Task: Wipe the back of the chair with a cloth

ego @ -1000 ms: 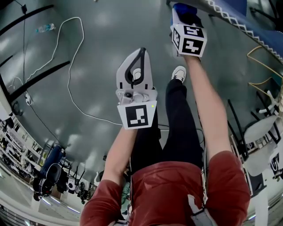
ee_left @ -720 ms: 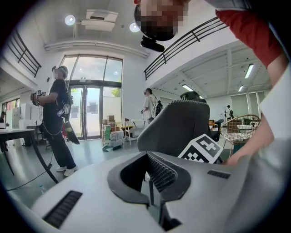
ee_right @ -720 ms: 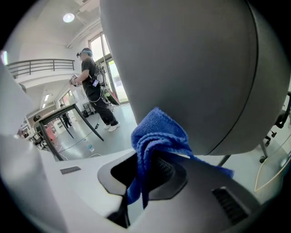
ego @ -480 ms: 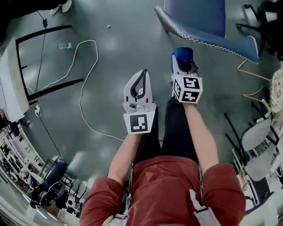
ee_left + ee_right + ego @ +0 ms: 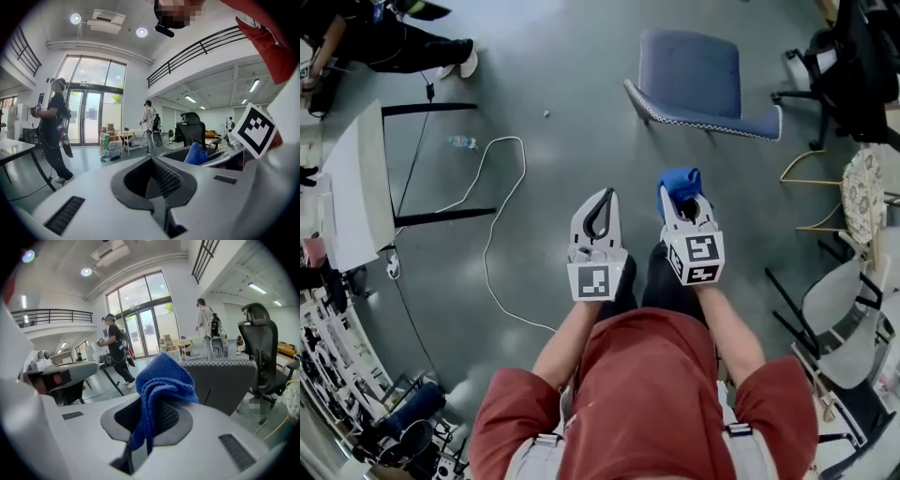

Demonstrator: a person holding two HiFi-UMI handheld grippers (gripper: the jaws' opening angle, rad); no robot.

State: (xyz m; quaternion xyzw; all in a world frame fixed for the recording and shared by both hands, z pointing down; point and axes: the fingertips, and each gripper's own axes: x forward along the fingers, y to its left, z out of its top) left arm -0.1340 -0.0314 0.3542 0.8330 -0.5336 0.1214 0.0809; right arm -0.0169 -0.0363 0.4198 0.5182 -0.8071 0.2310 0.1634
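The chair [image 5: 703, 80] stands on the grey floor at the far side of the scene, right of centre. Its trimmed back edge is on the near side, facing the person, and neither gripper touches it.

At the far left a person [image 5: 389, 42] sits beside a white tabletop [image 5: 358, 192]. A small bottle [image 5: 461, 142] lies on the floor near them, and a white cable [image 5: 492, 239] loops across the floor to the right of the tabletop.

Near the middle, the left gripper [image 5: 602, 199] is held out above the floor. Its jaws are together with nothing between them.

Just to its right, the right gripper [image 5: 682, 199] has its jaws clamped on the blue cloth [image 5: 678, 178]. The cloth bunches up above the jaw tips and a fold hangs down between them. In the right gripper view the chair back rises directly behind the cloth, near it but apart from it.

Further right, a black office chair [image 5: 862, 66] stands at the far right corner. White chairs [image 5: 844, 300] sit along the right edge, nearer the person.
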